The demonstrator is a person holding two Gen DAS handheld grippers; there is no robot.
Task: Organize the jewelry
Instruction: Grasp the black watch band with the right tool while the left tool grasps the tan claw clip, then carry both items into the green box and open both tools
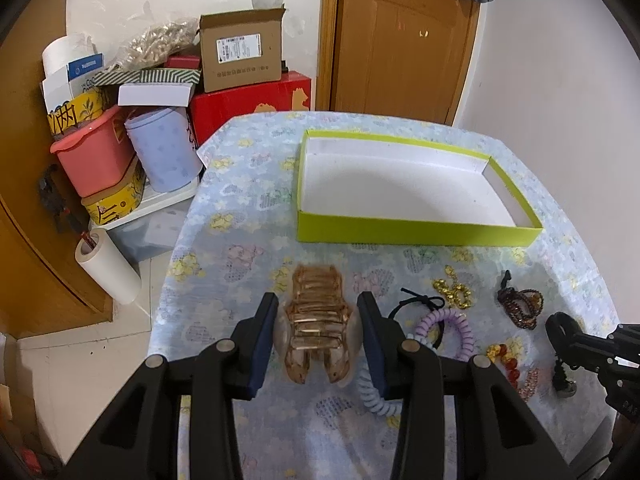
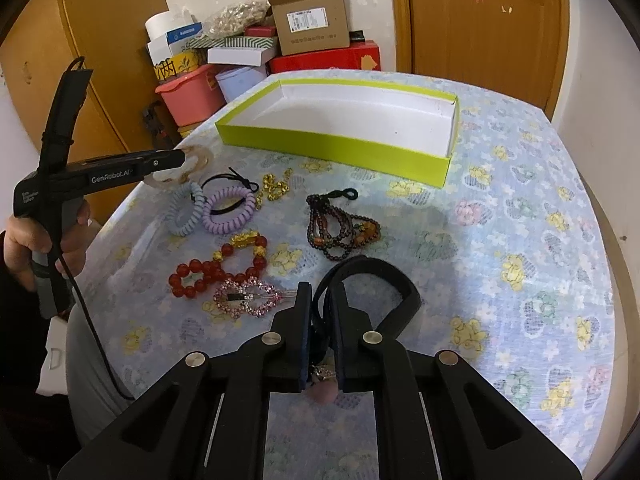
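My left gripper is shut on a translucent brown hair claw clip, its blue pads against the clip's rounded sides. In the right wrist view the left gripper holds the clip over the table's left edge. My right gripper is shut on a black band that loops out past the fingers, a small charm hanging below. A lime-green box with a white inside stands at the back. Between lie a gold chain, dark beads, spiral hair ties, red beads and a pink rhinestone clip.
The round table wears a flowered blue cloth. Left of it, on the floor, are stacked boxes, a pink tub and a paper roll. A wooden door stands behind. A hand grips the left tool.
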